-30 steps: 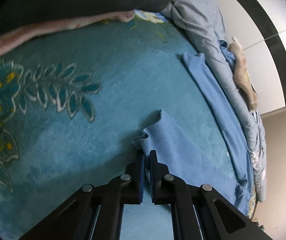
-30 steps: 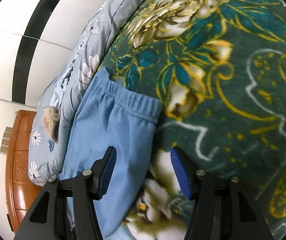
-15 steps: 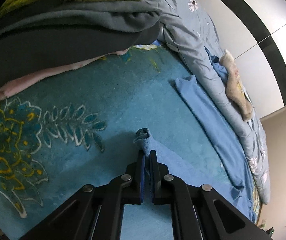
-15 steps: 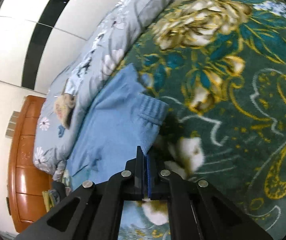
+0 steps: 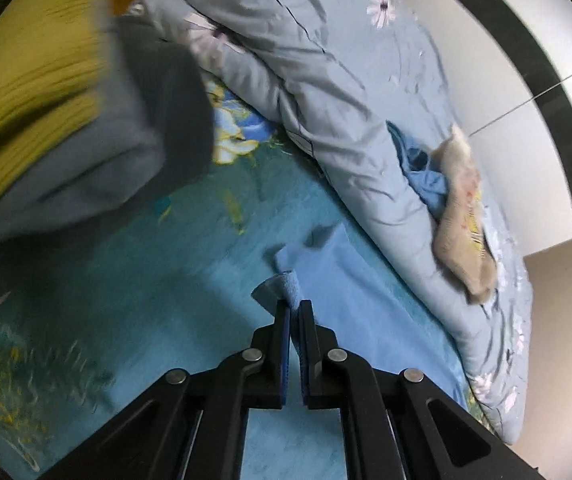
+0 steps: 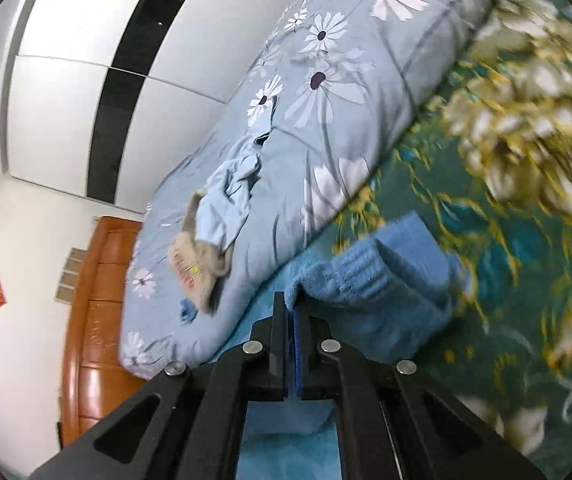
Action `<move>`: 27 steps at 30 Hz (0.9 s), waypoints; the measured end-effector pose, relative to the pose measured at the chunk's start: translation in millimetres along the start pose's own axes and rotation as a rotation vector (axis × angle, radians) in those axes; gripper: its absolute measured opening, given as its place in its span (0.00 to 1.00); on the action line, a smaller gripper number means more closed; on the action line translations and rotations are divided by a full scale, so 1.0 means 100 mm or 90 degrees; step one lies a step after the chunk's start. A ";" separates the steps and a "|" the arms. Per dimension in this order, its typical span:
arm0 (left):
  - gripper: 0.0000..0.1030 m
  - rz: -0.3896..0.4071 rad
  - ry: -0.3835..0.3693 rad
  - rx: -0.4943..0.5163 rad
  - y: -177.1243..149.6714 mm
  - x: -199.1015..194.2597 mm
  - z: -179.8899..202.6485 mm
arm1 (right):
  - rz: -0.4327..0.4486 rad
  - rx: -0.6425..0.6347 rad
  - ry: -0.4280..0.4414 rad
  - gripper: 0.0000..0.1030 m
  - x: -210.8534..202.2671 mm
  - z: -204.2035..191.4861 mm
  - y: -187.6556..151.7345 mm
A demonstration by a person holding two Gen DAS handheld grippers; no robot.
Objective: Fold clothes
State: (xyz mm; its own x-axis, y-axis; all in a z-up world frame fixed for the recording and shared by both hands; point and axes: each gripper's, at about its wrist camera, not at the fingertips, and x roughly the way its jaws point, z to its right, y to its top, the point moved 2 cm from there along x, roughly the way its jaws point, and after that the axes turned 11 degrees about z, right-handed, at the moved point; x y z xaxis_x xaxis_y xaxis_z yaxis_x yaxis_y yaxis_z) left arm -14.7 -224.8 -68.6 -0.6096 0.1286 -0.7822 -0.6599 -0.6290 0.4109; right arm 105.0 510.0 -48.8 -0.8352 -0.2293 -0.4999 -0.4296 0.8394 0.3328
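- My left gripper (image 5: 294,308) is clenched on a corner of the blue trousers (image 5: 350,300); a second ago that corner lay lower on the bedspread (image 5: 134,280).
- My right gripper (image 6: 289,307), open a second ago, is now clamped on the waistband end (image 6: 366,276).
- Both ends are lifted, so I judge the fold is under way.
- The trousers lie on the bedspread beside the quilt (image 5: 326,92).
- Folded clothes (image 5: 66,128) are stacked far left.
- No containers are in view.
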 end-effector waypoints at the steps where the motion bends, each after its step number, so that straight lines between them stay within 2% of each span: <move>1: 0.04 -0.007 0.007 0.006 0.06 0.11 0.06 | 0.000 -0.004 -0.013 0.02 0.10 -0.02 0.05; 6: 0.04 -0.044 0.048 0.040 0.28 0.74 0.31 | 0.001 0.019 -0.080 0.02 0.66 0.05 0.29; 11: 0.04 -0.046 0.042 0.068 0.38 1.13 0.38 | -0.008 0.032 -0.141 0.02 1.02 0.23 0.33; 15: 0.05 -0.036 -0.004 0.046 0.36 1.19 0.32 | -0.010 0.021 -0.174 0.04 1.15 0.32 0.28; 19: 0.08 -0.027 -0.022 0.048 0.23 1.12 0.20 | -0.016 -0.009 -0.185 0.04 1.16 0.33 0.24; 21: 0.15 -0.023 -0.019 0.054 0.16 1.08 0.15 | -0.019 -0.027 -0.181 0.04 1.15 0.29 0.24; 23: 0.26 -0.025 -0.023 0.050 0.08 1.06 0.10 | -0.021 -0.047 -0.179 0.06 1.13 0.23 0.25; 24: 0.26 -0.028 -0.027 0.046 0.04 1.06 0.07 | -0.022 -0.056 -0.177 0.15 1.11 0.20 0.26; 25: 0.26 -0.032 -0.028 0.045 0.01 1.07 0.06 | -0.022 -0.063 -0.173 0.33 1.09 0.17 0.26; 27: 0.26 -0.042 -0.022 0.043 -0.08 1.10 0.04 | -0.020 -0.079 -0.163 0.56 1.04 0.11 0.27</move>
State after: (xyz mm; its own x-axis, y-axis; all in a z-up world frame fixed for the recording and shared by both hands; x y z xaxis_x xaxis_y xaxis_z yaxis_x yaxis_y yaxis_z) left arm -78.2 -202.3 -155.9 -0.5782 0.1949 -0.7923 -0.7260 -0.5659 0.3906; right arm 10.2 513.9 -100.9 -0.7137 -0.1099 -0.6917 -0.5060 0.7638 0.4007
